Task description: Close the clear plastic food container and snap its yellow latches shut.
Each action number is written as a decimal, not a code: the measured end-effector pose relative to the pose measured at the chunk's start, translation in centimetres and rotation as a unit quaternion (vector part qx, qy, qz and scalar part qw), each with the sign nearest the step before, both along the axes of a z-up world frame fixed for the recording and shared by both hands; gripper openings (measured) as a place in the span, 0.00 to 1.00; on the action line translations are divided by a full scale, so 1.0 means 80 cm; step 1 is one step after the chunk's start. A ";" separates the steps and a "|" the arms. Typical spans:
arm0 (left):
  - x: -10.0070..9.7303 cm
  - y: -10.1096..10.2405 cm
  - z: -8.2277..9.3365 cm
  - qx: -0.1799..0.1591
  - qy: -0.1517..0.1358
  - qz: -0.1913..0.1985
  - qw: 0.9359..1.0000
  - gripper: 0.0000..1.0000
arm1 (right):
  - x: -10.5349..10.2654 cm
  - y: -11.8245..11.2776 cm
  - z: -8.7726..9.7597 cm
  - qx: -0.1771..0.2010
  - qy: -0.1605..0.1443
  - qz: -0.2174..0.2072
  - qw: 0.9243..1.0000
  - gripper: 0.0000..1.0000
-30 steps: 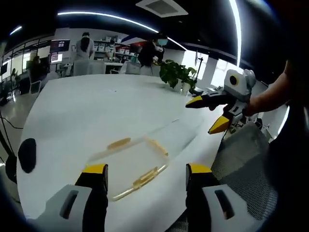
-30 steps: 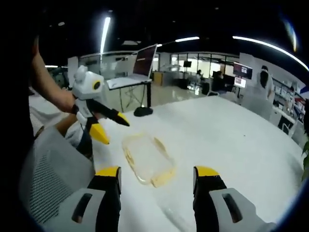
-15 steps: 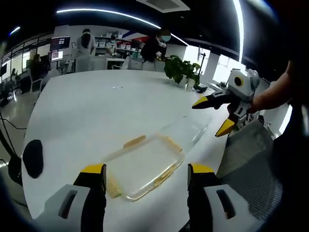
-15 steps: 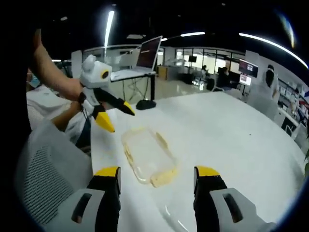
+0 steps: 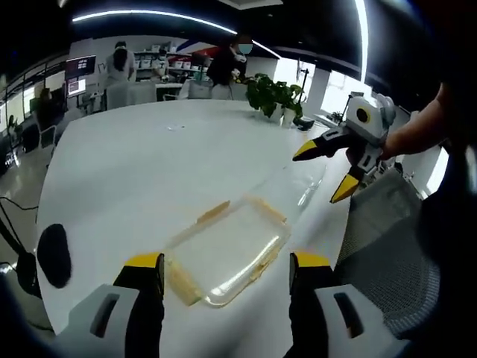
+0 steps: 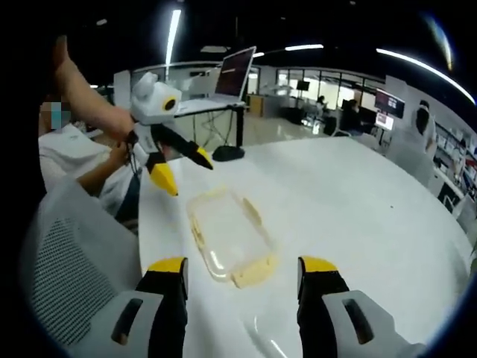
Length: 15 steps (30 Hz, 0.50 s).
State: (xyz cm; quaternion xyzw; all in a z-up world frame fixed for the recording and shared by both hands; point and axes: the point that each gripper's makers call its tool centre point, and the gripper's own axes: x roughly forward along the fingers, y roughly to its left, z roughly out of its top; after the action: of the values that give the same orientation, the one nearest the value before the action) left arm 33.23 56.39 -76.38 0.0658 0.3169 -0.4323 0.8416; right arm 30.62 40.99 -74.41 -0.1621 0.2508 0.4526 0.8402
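Observation:
A clear plastic container [image 5: 227, 250] with yellow latches along its edges lies flat on the white table [image 5: 141, 171], near the table's edge. A second clear piece [image 5: 298, 192], hard to make out, lies just beyond it. My left gripper [image 5: 227, 262] hovers open in front of the container, nothing between its jaws. My right gripper [image 5: 326, 173] is held in the air past the clear piece, open and empty. From the right gripper view, the container [image 6: 229, 235] sits ahead of my right gripper [image 6: 242, 267], and the left gripper [image 6: 185, 173] hangs open above its far end.
A grey mesh chair [image 5: 380, 239] stands against the table edge by the container. A black object [image 5: 54, 253] lies at the table's left rim. A potted plant [image 5: 276, 97] and people stand at the far side. A laptop on a stand [image 6: 235, 74] is off the table.
Both views have shifted and drawn a little nearer to the container. The grippers stay open and the container has not moved on the table.

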 end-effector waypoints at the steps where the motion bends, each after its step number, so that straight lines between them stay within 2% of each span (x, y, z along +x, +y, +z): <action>1: 0.001 0.001 -0.001 0.005 -0.001 -0.005 1.000 0.68 | 0.001 0.000 -0.001 -0.001 0.001 0.000 1.000 0.59; 6: 0.005 0.008 -0.009 0.023 0.001 -0.027 0.999 0.67 | 0.004 0.003 -0.005 0.000 0.006 0.000 1.000 0.61; 15: 0.010 0.013 -0.017 0.038 0.015 -0.052 0.998 0.67 | 0.009 0.004 -0.019 -0.025 0.011 0.022 0.999 0.60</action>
State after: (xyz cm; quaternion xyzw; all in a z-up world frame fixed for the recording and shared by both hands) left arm 34.06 57.47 -77.71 0.1076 0.3416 -0.4644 0.8100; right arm 31.35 41.33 -75.91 -0.1834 0.2677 0.4660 0.8231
